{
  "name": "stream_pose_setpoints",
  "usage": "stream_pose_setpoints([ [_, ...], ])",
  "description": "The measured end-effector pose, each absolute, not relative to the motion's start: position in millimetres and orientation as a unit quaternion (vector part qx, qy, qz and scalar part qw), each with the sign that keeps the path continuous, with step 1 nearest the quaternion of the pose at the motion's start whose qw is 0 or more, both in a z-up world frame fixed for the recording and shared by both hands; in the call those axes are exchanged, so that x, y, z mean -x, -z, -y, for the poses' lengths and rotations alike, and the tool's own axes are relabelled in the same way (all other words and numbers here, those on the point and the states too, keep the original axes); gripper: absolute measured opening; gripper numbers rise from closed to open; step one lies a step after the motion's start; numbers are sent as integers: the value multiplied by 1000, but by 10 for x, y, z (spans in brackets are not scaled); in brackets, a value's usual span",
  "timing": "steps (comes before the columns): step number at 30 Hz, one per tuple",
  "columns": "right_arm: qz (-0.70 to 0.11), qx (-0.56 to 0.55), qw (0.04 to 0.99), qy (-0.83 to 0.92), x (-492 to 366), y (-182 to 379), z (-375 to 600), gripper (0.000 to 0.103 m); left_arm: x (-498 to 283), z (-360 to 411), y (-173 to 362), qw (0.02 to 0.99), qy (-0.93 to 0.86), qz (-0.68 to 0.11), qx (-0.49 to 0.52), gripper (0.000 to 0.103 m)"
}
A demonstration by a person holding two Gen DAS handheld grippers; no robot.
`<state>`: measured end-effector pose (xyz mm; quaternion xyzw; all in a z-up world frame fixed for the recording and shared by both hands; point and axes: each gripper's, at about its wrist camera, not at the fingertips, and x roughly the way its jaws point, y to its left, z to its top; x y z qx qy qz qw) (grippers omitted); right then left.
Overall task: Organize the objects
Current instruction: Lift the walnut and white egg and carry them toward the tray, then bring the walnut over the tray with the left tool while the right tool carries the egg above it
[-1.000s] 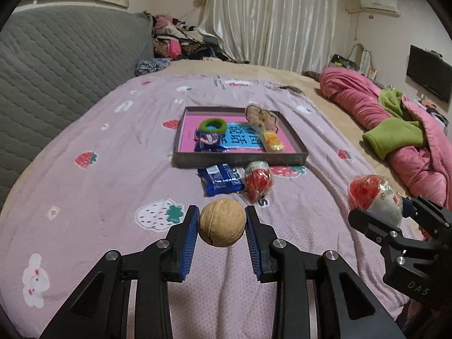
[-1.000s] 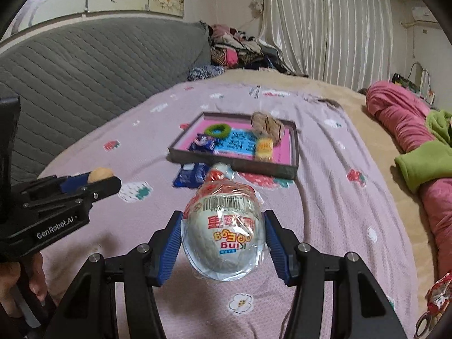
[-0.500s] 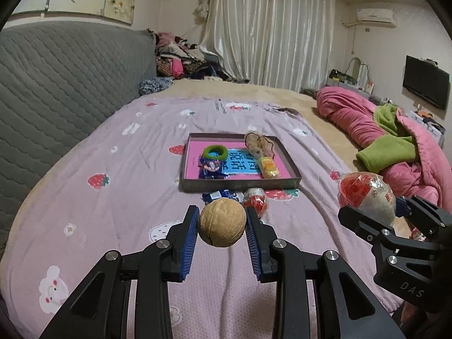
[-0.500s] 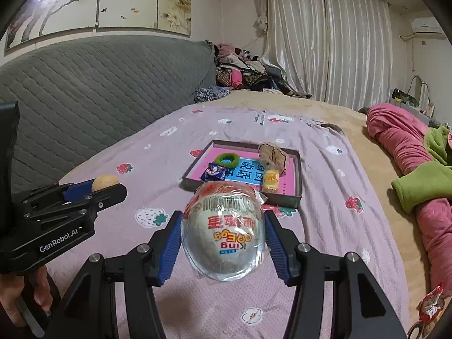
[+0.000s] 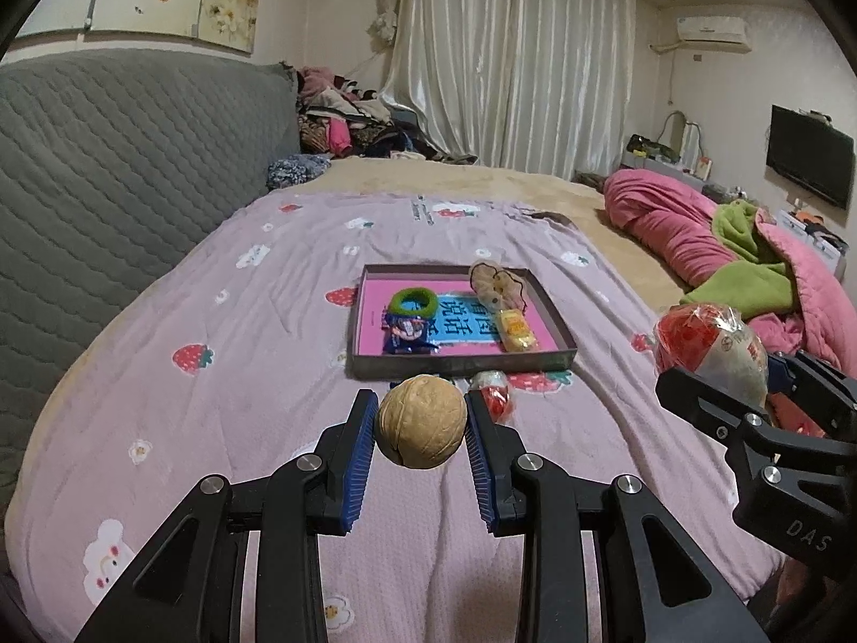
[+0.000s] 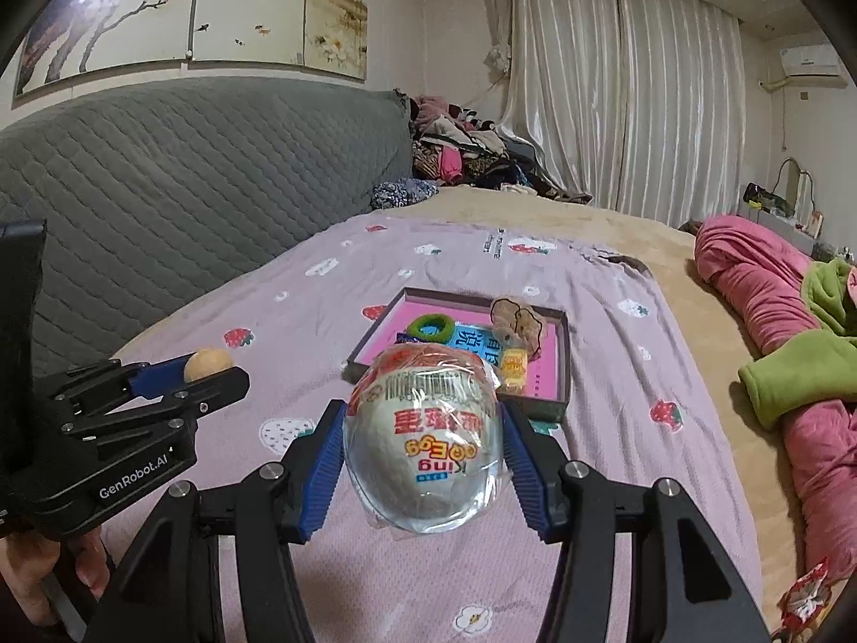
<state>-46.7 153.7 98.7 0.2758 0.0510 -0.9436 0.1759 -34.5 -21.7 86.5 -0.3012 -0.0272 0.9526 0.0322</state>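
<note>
Blue-padded left gripper [image 5: 420,431] clamped on walnut [image 5: 421,421], marked "GenRobot.AI" on its side. Right gripper [image 6: 423,461] clamped on wrapped egg [image 6: 424,445] printed "King Egg", upside down. Both above pink bedspread [image 5: 257,375], short of tray's [image 5: 460,361] near edge. "DAS" on right gripper's body.

A grey quilted headboard [image 5: 123,161] runs along the left side of the bed. Above the headboard hangs a painted panel of blossom branches [image 6: 187,10]. At the headboard's far end lies a heap of clothes [image 5: 348,123], and beyond that, pale curtains [image 5: 509,64]. Right of the curtains, high up, is an air conditioner [image 5: 709,29]; lower on that wall, a dark television [image 5: 809,163].
</note>
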Motion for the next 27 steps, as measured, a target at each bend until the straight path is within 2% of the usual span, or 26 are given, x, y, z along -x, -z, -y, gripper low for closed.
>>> stream_pose_setpoints([
  [27, -66, -263, 166, 948, 795, -1238, -1526, 57, 803, 185, -996, 39, -954, 18, 297, 33],
])
